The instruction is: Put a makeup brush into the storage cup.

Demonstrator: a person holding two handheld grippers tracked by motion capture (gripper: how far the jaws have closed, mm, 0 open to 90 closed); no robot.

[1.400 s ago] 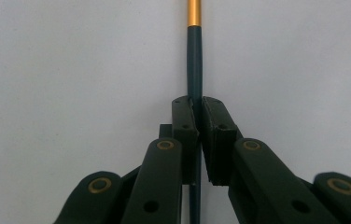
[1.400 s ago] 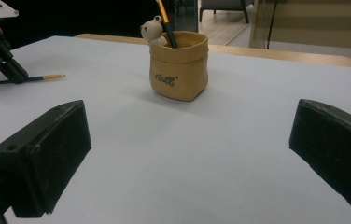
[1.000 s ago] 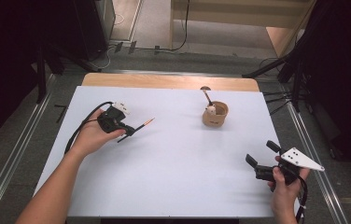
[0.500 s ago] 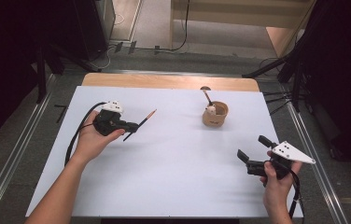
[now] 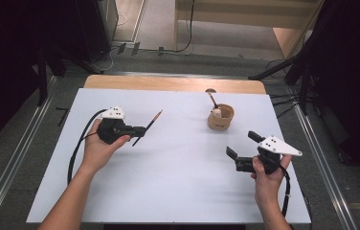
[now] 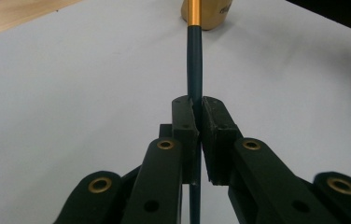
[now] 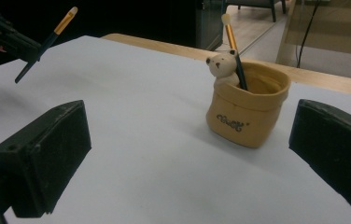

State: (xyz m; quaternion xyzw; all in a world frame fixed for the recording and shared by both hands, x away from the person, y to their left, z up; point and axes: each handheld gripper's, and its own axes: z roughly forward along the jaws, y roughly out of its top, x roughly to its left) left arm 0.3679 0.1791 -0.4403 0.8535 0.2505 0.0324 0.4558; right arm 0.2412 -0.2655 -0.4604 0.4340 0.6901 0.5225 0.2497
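Note:
A tan cup (image 5: 221,118) with a small bear figure on its rim stands at the table's back right and holds one brush (image 5: 212,98). My left gripper (image 5: 140,130) is shut on a second brush (image 5: 150,122) with a dark handle and gold ferrule, held off the table and pointing at the cup. In the left gripper view the jaws clamp the handle (image 6: 194,79), with the cup (image 6: 206,14) straight beyond. My right gripper (image 5: 242,145) stands open to the cup's near right. In the right gripper view the cup (image 7: 248,109) sits between the wide pads (image 7: 47,158).
The white table top (image 5: 168,187) ends at a wooden strip (image 5: 168,82) along the back. Cables trail from both grippers toward the near edge. Dark stands and floor rails surround the table.
The left gripper has tilted the brush tip up and further toward the cup. The right gripper has moved left and forward, closer to the cup, still open.

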